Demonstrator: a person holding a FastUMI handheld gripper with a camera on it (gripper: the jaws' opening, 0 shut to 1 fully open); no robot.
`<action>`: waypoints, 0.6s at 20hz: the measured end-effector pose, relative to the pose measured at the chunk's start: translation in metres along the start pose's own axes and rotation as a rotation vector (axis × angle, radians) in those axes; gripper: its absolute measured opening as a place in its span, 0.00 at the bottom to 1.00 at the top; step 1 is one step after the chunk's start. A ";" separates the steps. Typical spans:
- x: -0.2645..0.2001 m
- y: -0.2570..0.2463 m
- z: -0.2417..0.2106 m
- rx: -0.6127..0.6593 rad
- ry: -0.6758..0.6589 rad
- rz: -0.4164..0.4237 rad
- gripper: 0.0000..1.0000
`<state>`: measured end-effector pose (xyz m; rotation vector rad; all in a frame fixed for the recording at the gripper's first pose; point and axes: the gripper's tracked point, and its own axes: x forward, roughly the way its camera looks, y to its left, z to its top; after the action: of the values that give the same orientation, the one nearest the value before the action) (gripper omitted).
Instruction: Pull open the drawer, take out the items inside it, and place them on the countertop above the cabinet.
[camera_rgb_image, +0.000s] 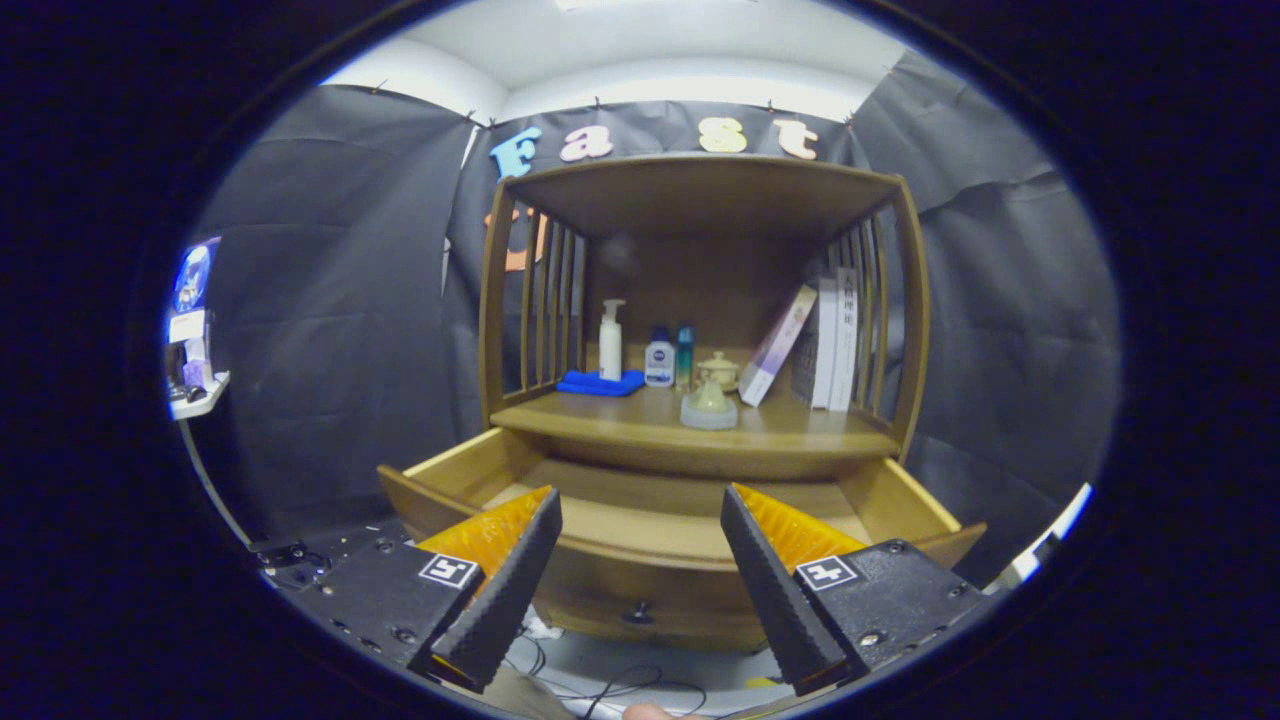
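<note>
A: Drawer (640, 520) stands pulled out from under the countertop (700, 435) of the wooden cabinet. Its knob (638, 610) faces the gripper (640, 530), low between the fingers.

B: Gripper state?

A: Fingers spread wide, nothing between them. It hangs back, just in front of the drawer's front panel, likely so the opening can be looked into before reaching.

B: Contents?

A: Cannot tell. The front panel hides most of the floor of the drawer; the part visible looks bare, but the angle is poor.

B: Countertop?

A: Already carries a small lidded jar (708, 405) near the front edge, a blue cloth (600, 382) and pump bottle (611, 340) at the left, leaning books (825, 345) at the right. The jar probably sits forward because it is easiest to set down there.

B: Judgement?

A: Opening step done; unloading either finished or needs a higher look.
</note>
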<state>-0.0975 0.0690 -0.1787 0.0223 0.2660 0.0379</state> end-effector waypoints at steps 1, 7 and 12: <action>-0.002 0.001 -0.013 0.017 0.008 -0.002 1.00; 0.011 -0.009 -0.078 -0.008 0.058 -0.062 1.00; 0.025 -0.011 -0.099 0.018 0.093 -0.098 1.00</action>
<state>-0.0991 0.0607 -0.2812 0.0251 0.3598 -0.0614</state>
